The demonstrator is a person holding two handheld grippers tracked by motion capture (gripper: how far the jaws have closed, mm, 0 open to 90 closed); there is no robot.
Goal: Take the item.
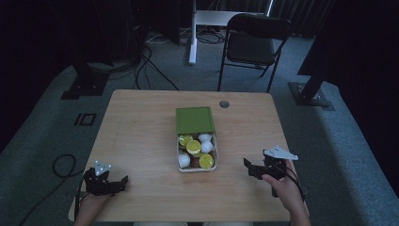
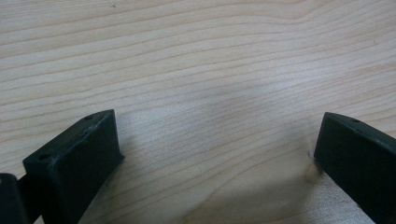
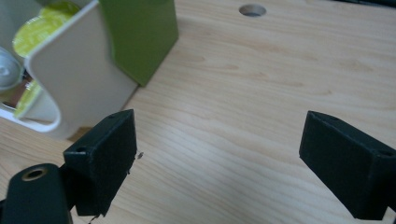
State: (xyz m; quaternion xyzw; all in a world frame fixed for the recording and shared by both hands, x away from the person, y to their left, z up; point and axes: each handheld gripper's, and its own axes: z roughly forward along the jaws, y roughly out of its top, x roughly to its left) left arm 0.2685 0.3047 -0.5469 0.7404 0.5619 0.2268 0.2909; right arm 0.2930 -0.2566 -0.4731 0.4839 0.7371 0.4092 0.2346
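Note:
A white box [image 1: 196, 151] sits mid-table, its green lid [image 1: 195, 119] slid back over its far half. Inside lie several small capsules [image 1: 194, 147] with yellow-green or white tops. My left gripper [image 1: 123, 181] rests low at the table's front left, jaws wide apart over bare wood [image 2: 210, 140]. My right gripper [image 1: 247, 166] is at the front right, open, jaws pointing toward the box. In the right gripper view the box's white wall [image 3: 74, 74] and green lid [image 3: 140, 32] stand just beyond the left jaw, with the gripper [image 3: 219, 154] holding nothing.
The wooden table [image 1: 141, 132] has a round cable hole [image 1: 224, 104] near its far edge, also seen as the hole [image 3: 252, 10] in the right gripper view. A black folding chair [image 1: 254, 44] and a white desk leg [image 1: 193, 33] stand beyond the table. Cables lie on the carpet.

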